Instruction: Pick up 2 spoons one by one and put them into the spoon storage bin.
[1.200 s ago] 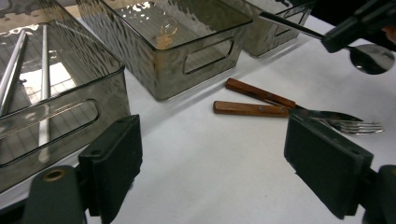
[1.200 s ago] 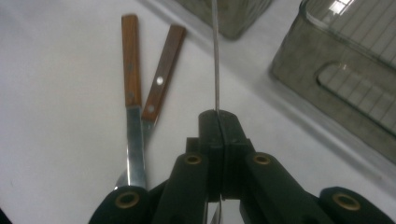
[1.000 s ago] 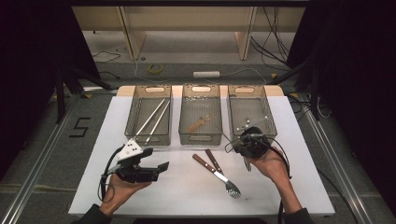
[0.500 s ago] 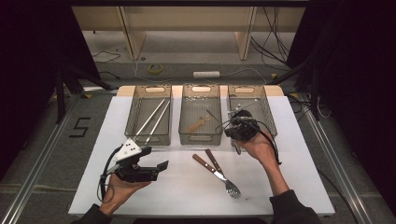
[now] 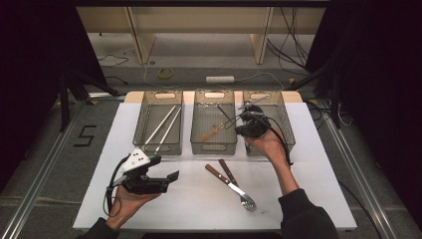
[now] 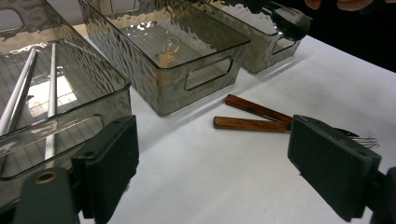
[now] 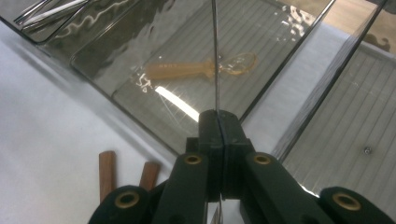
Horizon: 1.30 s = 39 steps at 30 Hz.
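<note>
White table (image 5: pixel 308 199), dark room around it. Three clear bins (image 5: pixel 214 144) in a row at 12 o'clock.

Step, as I read it: sorting cutlery into bins. My right gripper (image 7: pixel 218 116) is clamped tight on a thin-handled spoon (image 7: pixel 215 46), above the gap between the middle and right bins. My left gripper (image 6: pixel 215 163) is at 8 o'clock, jaws wide, empty.

Next: pick the right bin, lower the spoon, release.

Count:
- two metal sticks (image 5: pixel 161 128), left bin
- one small whisk (image 5: pixel 213 130), middle bin
- fork and knife (image 5: pixel 230 181), two, at 6 o'clock

Fork (image 5: pixel 231 182) before three bins (image 5: pixel 214 127)
</note>
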### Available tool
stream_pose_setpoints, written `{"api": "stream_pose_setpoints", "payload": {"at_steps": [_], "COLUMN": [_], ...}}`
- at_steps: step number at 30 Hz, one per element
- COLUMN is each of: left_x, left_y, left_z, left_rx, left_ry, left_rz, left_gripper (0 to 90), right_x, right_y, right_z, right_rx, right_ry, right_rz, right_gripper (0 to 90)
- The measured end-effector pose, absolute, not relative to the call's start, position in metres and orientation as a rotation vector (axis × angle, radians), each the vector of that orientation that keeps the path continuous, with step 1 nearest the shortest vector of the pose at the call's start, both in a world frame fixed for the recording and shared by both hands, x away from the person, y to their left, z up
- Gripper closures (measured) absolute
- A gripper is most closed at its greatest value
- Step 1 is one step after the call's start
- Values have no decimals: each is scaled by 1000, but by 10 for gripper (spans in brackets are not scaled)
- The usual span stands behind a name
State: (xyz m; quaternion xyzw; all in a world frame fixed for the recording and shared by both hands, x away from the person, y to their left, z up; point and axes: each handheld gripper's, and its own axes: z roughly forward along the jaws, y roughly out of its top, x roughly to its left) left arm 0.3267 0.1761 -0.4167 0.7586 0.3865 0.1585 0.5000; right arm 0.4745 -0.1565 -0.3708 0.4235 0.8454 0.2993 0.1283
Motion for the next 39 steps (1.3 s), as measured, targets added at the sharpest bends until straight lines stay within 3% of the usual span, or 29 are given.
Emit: {"api": "stream_pose_setpoints", "payload": {"at_steps": [16,39], "left_x": [325,324], "left_y": [178,177], "left_z": [-414,-414], "left_rx": [1809,1804], "left_ry": [923,911], "left_rz": [397,403], "left_gripper": [162,162], "right_x": [511,533], "right_y": [-126,-110], "right_z": [-370,-386], "right_rx": [1246,1289], "right_ry": [2431,2387], "right_rz": [862,797], "right_gripper": [900,900]}}
